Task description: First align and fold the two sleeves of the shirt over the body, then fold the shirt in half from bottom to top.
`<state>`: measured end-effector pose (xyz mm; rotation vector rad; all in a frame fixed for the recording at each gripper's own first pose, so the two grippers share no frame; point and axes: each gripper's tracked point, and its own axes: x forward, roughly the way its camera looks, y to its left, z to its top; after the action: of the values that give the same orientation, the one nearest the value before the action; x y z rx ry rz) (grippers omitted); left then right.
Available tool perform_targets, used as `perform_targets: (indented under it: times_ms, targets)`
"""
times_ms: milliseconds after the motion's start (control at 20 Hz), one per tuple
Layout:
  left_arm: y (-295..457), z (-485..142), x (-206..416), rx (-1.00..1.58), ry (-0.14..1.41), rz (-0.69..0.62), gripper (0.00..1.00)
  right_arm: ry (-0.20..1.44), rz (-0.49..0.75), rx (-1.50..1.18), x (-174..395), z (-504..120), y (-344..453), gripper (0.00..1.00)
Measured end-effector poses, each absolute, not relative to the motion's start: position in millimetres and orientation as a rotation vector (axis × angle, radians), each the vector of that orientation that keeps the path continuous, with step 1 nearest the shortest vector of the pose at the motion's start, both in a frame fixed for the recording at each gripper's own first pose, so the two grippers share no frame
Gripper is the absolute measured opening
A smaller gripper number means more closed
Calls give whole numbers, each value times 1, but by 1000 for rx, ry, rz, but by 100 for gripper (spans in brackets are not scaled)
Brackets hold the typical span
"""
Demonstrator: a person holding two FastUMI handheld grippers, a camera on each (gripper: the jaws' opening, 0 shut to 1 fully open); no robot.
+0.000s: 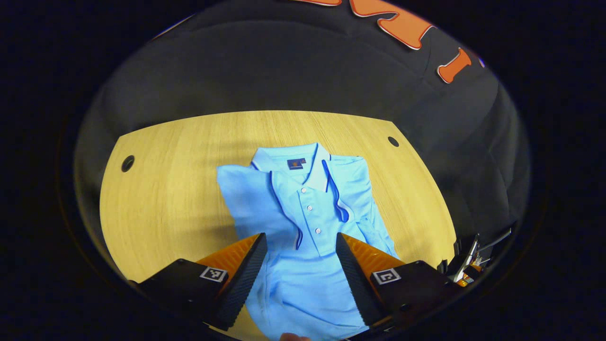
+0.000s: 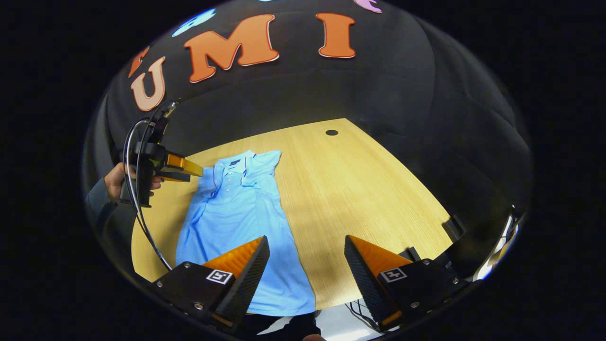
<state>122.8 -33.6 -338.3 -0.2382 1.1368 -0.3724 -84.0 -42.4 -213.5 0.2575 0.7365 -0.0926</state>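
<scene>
- My left claw hangs over the shirt with its two fingers spread wide apart and nothing between them but the cloth lying below; I cannot tell whether the tips touch the fabric.
- My right claw also has its fingers apart, clamped on nothing, above the near right edge of the table (its left finger sits over the shirt's hem area, its right finger over bare wood).
- The light blue polo shirt lies flat on the wooden table, hem toward me and collar at the far end.
- In the left gripper view both sleeves lie folded inward over the body, their dark-trimmed edges running down either side of the button placket.
- The collar is open, with a small dark tag inside it.
- In the right gripper view my left claw shows over the shirt's left shoulder, held by my hand in a dark sleeve, with a cable looping down from it.
- Farther off, a round hole sits near the table's far right corner and another hole near the far left one.
</scene>
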Motion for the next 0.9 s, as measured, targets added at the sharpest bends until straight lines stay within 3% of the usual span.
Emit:
perform_targets:
  times_ms: [450,900]
  targets:
    - [9,-340,-9,-243,1193,-270,100,859,90,193,-116,-264,-21,98]
    - [13,-363,-123,-207,1299,-223,100,998,187,123,-141,-325,-8,98]
